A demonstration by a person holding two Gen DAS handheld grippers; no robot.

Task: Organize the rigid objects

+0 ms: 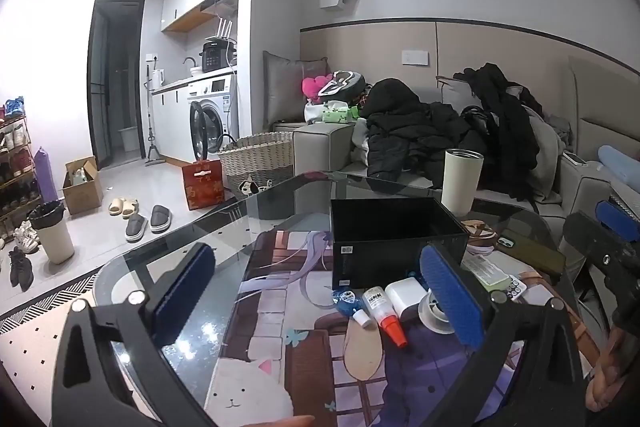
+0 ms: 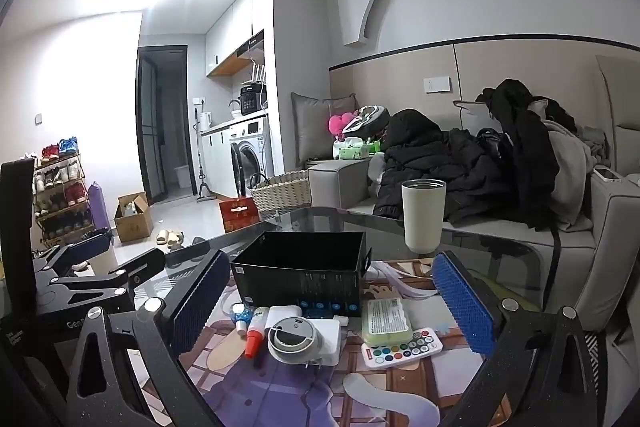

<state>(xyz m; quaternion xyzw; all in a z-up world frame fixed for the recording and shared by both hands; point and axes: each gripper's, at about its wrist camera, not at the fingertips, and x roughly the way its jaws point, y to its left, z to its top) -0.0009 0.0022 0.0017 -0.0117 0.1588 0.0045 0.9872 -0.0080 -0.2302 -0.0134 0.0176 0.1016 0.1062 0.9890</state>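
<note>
Open-topped black box (image 2: 300,279) (matte, label stickers on front); left tongs (image 1: 316,299) and right tongs (image 2: 332,307) released.

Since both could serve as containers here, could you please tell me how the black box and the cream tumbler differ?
The black box is dark, rectangular and low; the cream tumbler is pale, round and tall. The black box sits nearer, right behind the small clutter, while the cream tumbler stands farther back toward the sofa. The black box looks empty; the cream tumbler's inside is hidden. Both stand upright and open-topped on the glass table.
</note>
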